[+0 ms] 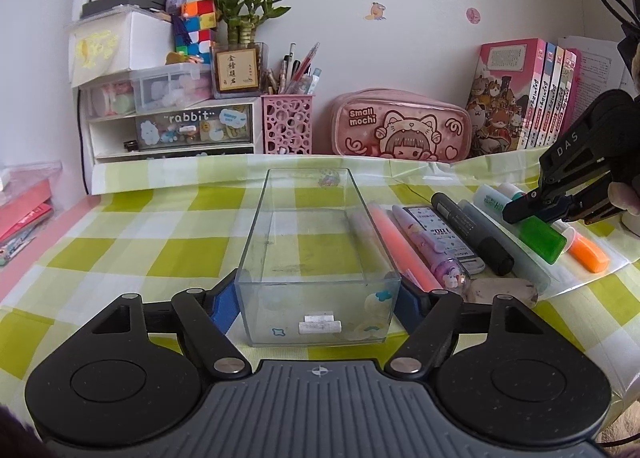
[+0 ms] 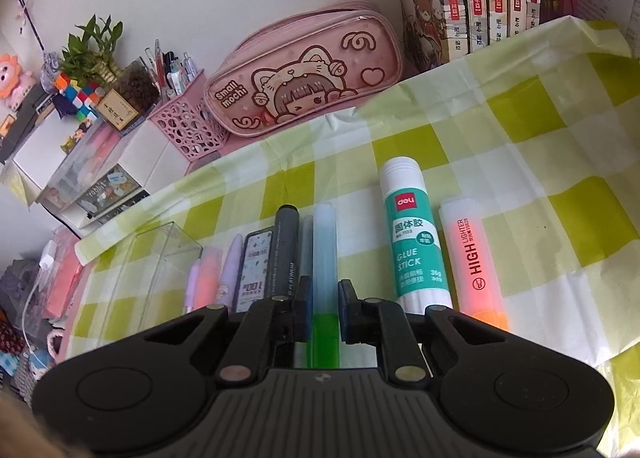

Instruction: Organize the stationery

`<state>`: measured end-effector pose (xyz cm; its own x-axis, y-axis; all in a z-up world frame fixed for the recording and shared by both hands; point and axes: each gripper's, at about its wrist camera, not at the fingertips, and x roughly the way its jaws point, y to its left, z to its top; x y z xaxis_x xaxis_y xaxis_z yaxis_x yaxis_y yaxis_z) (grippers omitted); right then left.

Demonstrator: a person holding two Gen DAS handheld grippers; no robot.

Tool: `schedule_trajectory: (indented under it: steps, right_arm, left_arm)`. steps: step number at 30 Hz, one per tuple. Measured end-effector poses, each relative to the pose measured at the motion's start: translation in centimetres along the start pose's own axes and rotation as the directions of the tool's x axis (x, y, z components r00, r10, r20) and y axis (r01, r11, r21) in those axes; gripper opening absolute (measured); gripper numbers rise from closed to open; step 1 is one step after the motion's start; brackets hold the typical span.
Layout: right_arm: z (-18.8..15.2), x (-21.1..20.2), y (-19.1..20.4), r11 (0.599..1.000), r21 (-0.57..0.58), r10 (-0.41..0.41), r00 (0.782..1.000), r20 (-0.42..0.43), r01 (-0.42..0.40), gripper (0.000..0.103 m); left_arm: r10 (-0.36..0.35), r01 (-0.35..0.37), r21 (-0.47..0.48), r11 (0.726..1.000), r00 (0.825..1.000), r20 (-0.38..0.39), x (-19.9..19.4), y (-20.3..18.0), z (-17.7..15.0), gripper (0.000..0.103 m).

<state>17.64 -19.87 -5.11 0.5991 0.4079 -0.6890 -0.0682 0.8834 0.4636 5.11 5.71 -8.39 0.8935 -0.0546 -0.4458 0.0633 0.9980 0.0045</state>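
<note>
A clear plastic box point(image 1: 316, 258) stands empty on the checked cloth, and my left gripper point(image 1: 316, 304) is shut on its near end. The box also shows at the left in the right wrist view point(image 2: 152, 262). A row of pens and markers lies to its right: an orange highlighter point(image 1: 404, 250), a purple pen point(image 1: 428, 250), a black marker point(image 1: 472, 234). My right gripper point(image 2: 324, 308) is shut on a green highlighter point(image 2: 325, 278), seen from the left wrist view point(image 1: 536, 234) at the row's right. A glue stick point(image 2: 412, 234) and an orange highlighter point(image 2: 474, 254) lie beside it.
A pink pencil case point(image 1: 400, 126), pink pen cup point(image 1: 287, 124), white drawer unit point(image 1: 172, 130) and a row of books point(image 1: 524, 98) line the wall behind. An eraser point(image 1: 502, 292) lies near the box's right front corner.
</note>
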Motion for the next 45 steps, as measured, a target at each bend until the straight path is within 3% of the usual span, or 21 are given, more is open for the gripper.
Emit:
schedule_trajectory:
  steps: [6,11,16,25,34,40,45]
  right_arm:
    - [0.2,-0.7,3.3,0.995,0.016,0.103,0.995,-0.016,-0.102,0.024]
    - [0.2,0.0,6.9,0.977,0.023,0.213,0.975,-0.057,-0.212,0.024]
    - [-0.3,1.9,9.8,0.962,0.038,0.274,0.956,-0.103,-0.272,0.024]
    - [-0.1,6.0,11.7,0.964,0.117,0.255,0.955,-0.152,-0.239,0.024]
    - [0.0,8.9,13.1,0.978,0.132,0.187,0.959,-0.213,-0.161,0.024]
    - [-0.1,9.0,12.3,0.960,0.182,0.258,0.930,-0.263,-0.215,0.026]
    - [-0.2,8.5,12.2,0.963,0.166,0.249,0.935,-0.252,-0.212,0.032]
  left_arm:
    - [0.020,-0.020,-0.018,1.000,1.000,-0.024,0.2,-0.1,0.4,0.075]
    - [0.017,-0.019,-0.042,0.999,0.999,-0.038,0.7,0.0,0.5,0.076]
    - [0.012,-0.014,-0.051,0.999,0.999,-0.035,0.9,0.2,0.3,0.074]
    - [0.004,-0.006,-0.063,0.998,1.000,-0.031,1.1,0.3,-0.1,0.074]
    - [0.000,-0.002,-0.068,0.998,1.000,-0.028,1.1,0.4,-0.1,0.075]
    - [-0.002,0.000,-0.075,0.997,1.000,-0.028,1.0,0.4,-0.1,0.075]
    - [-0.001,-0.001,-0.073,0.997,1.000,-0.027,0.9,0.3,-0.1,0.075]
